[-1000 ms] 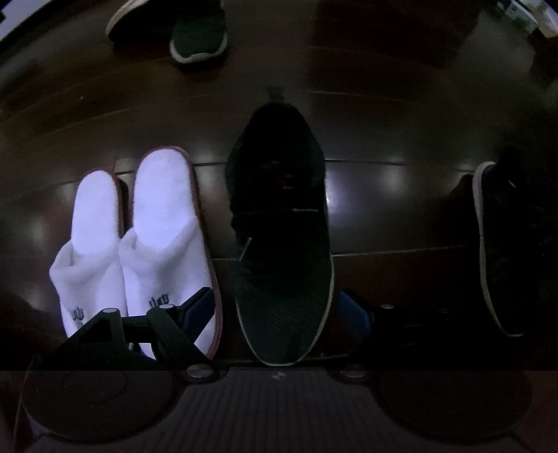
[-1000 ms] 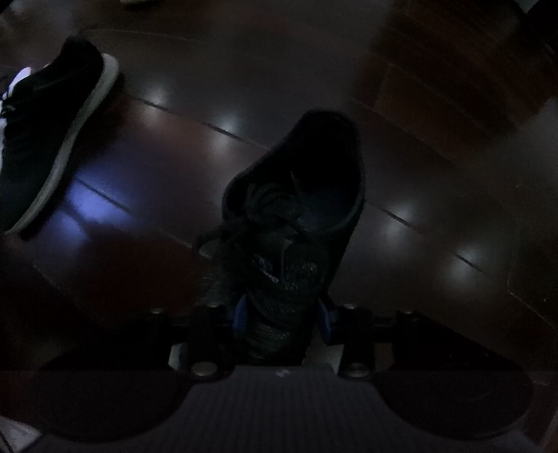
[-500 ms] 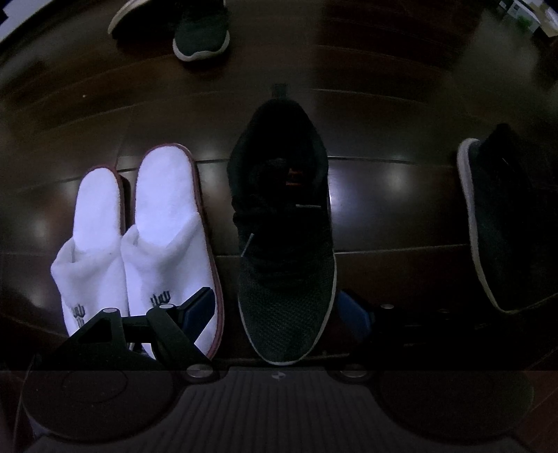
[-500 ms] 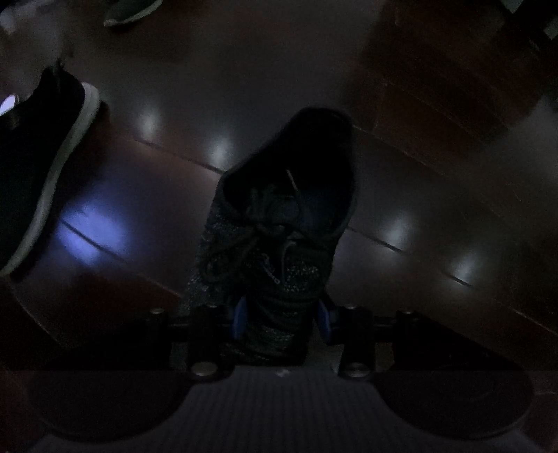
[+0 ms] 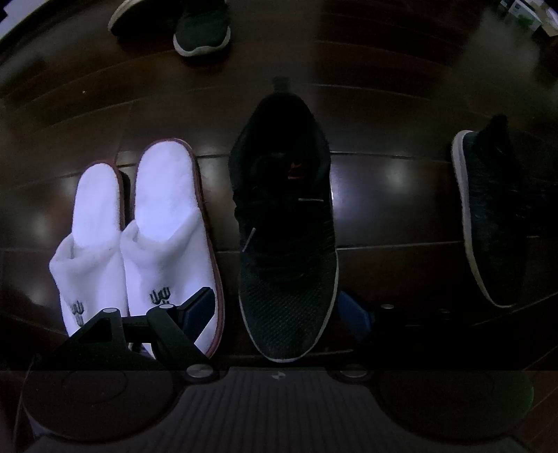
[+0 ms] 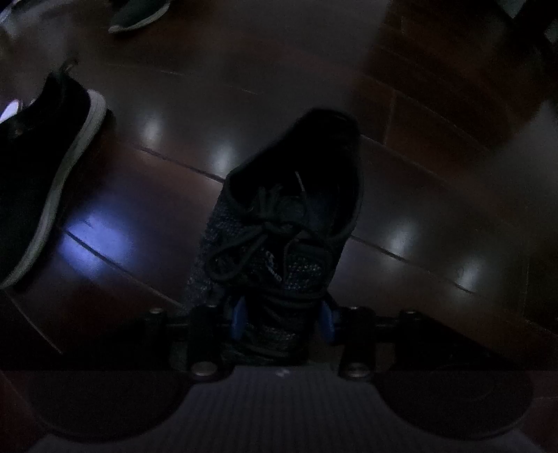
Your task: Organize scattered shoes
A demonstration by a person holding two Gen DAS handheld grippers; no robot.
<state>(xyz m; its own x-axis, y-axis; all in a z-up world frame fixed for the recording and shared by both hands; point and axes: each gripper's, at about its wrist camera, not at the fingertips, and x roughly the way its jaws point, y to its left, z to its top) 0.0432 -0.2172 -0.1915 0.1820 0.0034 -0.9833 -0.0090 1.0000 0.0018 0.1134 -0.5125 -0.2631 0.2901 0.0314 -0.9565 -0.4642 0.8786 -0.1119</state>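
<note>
Right hand-held gripper (image 6: 283,319) clamped on knit sneaker (image 6: 282,226), left hand-held gripper (image 5: 279,310) wide open around black sneaker (image 5: 286,244)

Dark glossy plank floor (image 5: 383,216), light spots reflecting. On it: pair of white slippers (image 5: 139,237) side by side, touching; black mesh sneaker (image 5: 286,237) just beside them; dark knit sneaker (image 5: 488,216) well apart to the other side. Farther off, another dark shoe (image 5: 202,31), possibly two there; view too dim.

Dim throughout; glare spots on floor (image 5: 394,177); right view blurred.
</note>
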